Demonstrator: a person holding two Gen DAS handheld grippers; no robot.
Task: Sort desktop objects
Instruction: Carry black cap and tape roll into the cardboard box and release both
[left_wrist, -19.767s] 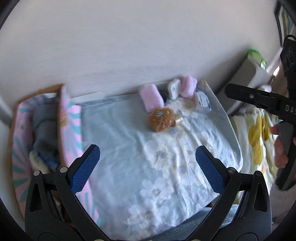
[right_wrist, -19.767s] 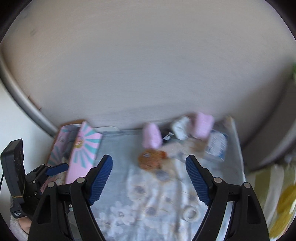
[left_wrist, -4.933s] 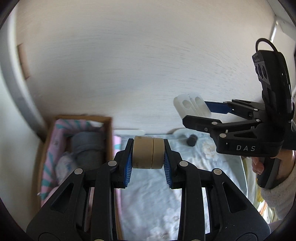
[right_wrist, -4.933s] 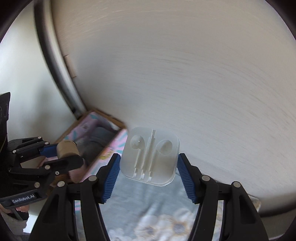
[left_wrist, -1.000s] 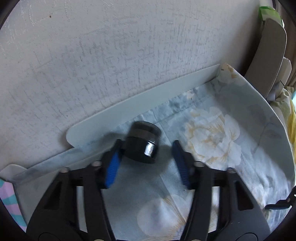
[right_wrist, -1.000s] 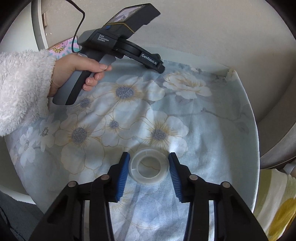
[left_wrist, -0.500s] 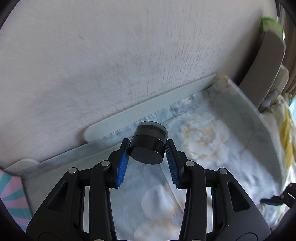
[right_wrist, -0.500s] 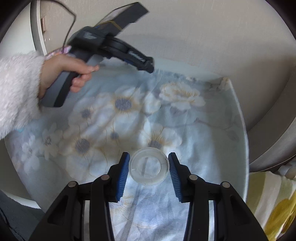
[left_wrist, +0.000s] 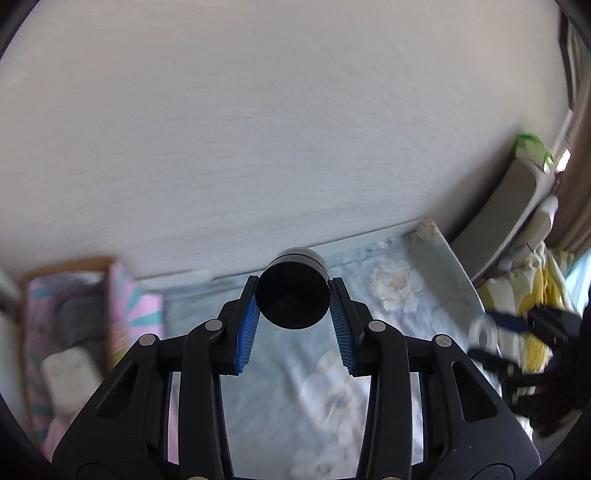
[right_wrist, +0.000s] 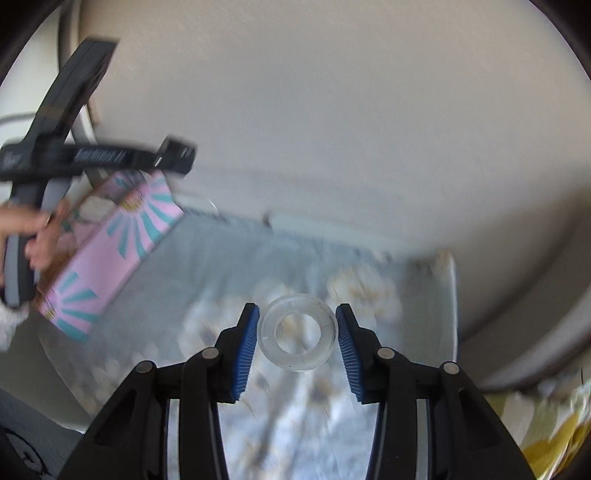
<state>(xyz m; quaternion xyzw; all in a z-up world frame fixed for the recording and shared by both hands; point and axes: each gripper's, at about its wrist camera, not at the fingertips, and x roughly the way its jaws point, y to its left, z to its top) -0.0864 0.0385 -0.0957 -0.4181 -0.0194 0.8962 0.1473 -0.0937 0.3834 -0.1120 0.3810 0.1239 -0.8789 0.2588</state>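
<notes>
The black cap (left_wrist: 293, 297), a short round cylinder with a silver band, sits pinched between the blue pads of the left gripper (left_wrist: 293, 321), clear of the cloth (left_wrist: 391, 302) below it. The clear ring (right_wrist: 297, 332), probably a tape roll, sits pinched between the pads of the right gripper (right_wrist: 296, 345), also lifted off the cloth. Both sets of jaws stand narrow, each pressed on its item from two sides.

The box (left_wrist: 70, 314), lined in pink and teal, stands at the left end of the counter. It already holds a grey bundle and a pale item; the blur prevents further identification. In the right wrist view the pink side of the box shows beside the hand (right_wrist: 33, 236) that carries the left gripper.

Status, as a judgement: pick-up of these two items is complete; transfer and release are pending. Each item is well apart from the box. The visible part of the cloth carries no other loose item, so these two appear to be the last. Remaining steps: carry both over the box and spread the jaws.
</notes>
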